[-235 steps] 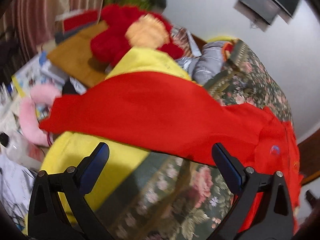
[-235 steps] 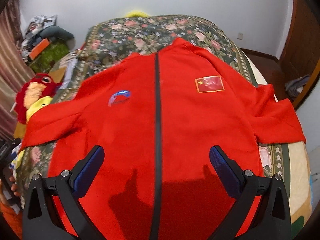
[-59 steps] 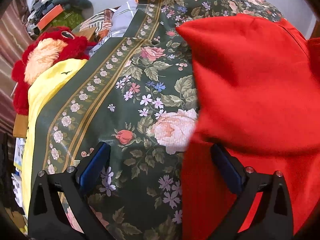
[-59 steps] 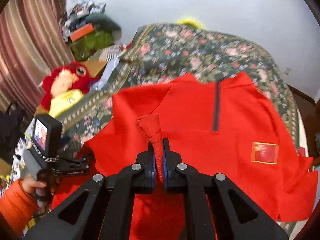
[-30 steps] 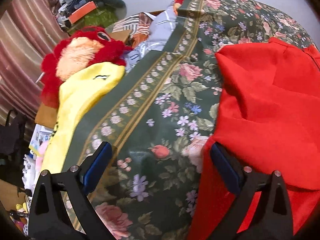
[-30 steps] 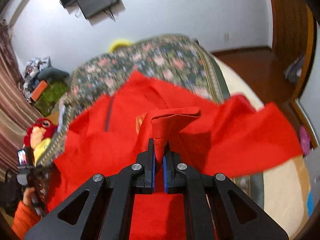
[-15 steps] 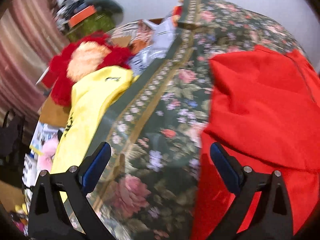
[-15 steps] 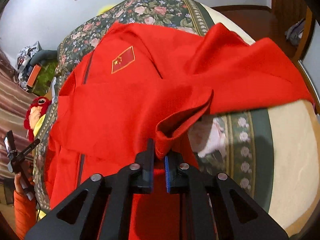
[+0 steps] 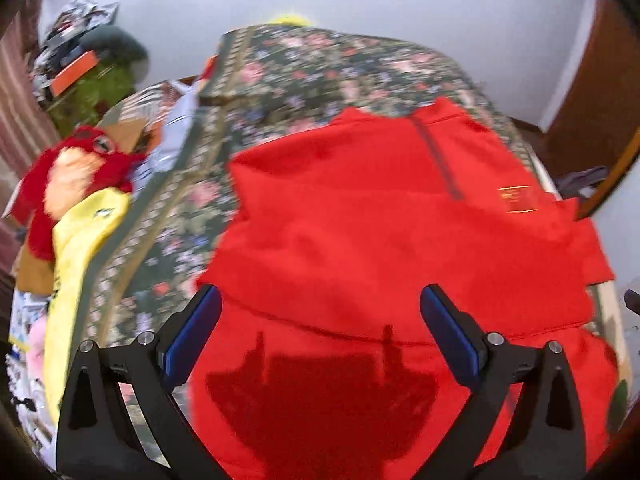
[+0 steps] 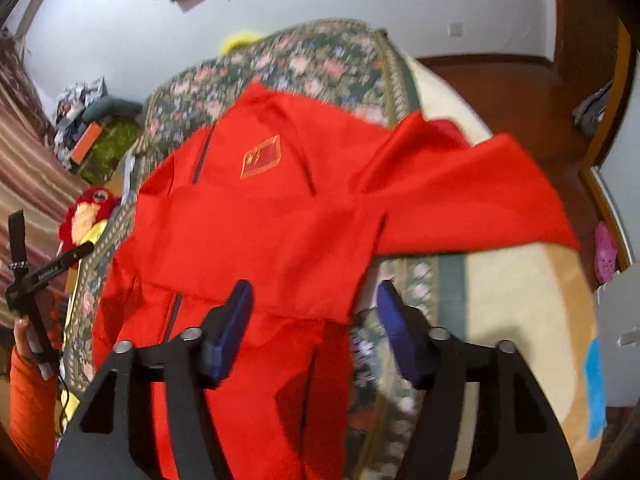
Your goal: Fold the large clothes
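A red zip jacket (image 9: 392, 240) (image 10: 256, 224) with a small flag patch (image 10: 262, 156) lies face up on the floral bedspread (image 9: 320, 68). Its left sleeve is folded across the chest, and the sleeve's cuff edge (image 10: 320, 312) rests just beyond my right gripper (image 10: 314, 312). That gripper's jaws are opening and no cloth is pinched between the blue pads. The other sleeve (image 10: 472, 200) spreads out to the right. My left gripper (image 9: 320, 332) hangs open above the jacket's lower body, holding nothing.
A red plush toy (image 9: 72, 176) and a yellow cloth (image 9: 84, 240) lie beside the bed on the left, with piled clutter (image 9: 92, 76) behind. A person's orange sleeve (image 10: 28, 412) holds the left gripper at the bed's left side. Wooden floor (image 10: 520, 92) and pink slippers (image 10: 606, 252) are to the right.
My right gripper let go of the sleeve cuff, which now lies on the jacket. The left gripper rose and swung from the bedspread's left border to over the jacket.
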Available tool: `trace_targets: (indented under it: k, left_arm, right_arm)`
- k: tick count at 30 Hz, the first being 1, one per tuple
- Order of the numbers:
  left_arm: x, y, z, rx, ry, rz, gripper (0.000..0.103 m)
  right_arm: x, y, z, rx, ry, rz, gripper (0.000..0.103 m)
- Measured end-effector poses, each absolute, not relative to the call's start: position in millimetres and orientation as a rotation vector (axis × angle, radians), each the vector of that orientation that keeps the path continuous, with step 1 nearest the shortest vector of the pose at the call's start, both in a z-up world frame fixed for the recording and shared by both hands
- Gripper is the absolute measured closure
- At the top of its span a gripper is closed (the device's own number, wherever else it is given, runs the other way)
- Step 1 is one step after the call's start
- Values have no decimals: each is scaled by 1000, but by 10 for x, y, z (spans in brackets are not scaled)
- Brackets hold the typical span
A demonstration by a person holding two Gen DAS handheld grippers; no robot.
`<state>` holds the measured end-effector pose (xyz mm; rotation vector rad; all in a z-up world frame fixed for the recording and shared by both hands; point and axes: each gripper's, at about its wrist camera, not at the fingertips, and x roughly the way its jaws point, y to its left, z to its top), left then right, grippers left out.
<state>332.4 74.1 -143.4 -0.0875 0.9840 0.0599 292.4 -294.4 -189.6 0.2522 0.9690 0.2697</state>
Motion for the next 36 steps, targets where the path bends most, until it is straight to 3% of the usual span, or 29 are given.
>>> trace_targets:
  k: [7,21,28,30,31,32,34,36]
  left_arm:
    - [3512,184,-1442,-115,993,-45,3]
    - [3641,-102,-1957,-103,1103,-62,3]
    - [3588,-25,-2084,-117,1131,-37,3]
    - [3570,-3,-2107,-115,1135,-32,3]
    - [3554,13,-2116,-112,1138,-29,3]
    - [3552,25,-2121,-107,1139,-27,3]
    - [3520,60,-2118,-84,1137,-16,3]
    - [3483,114,-2103,-61,1131,-7,3]
  right_arm:
    - [2971,-3539,-1874,360,901,178,23]
    - [3400,-4554,-2693,818,1005,37,22]
    - [3611,-4682,-2808,932,941,-44,20]
    - [3673,-4701,-2801,917,916,-88,23]
    - [3698,-4708,-2802,905,905,-116,32]
    - [3711,-4716,-2790,885,893,-159,50]
    - [3738,-4692,-2733,824,864,-246,73]
    - [3751,-4636,-2606,761,823,-249,88]
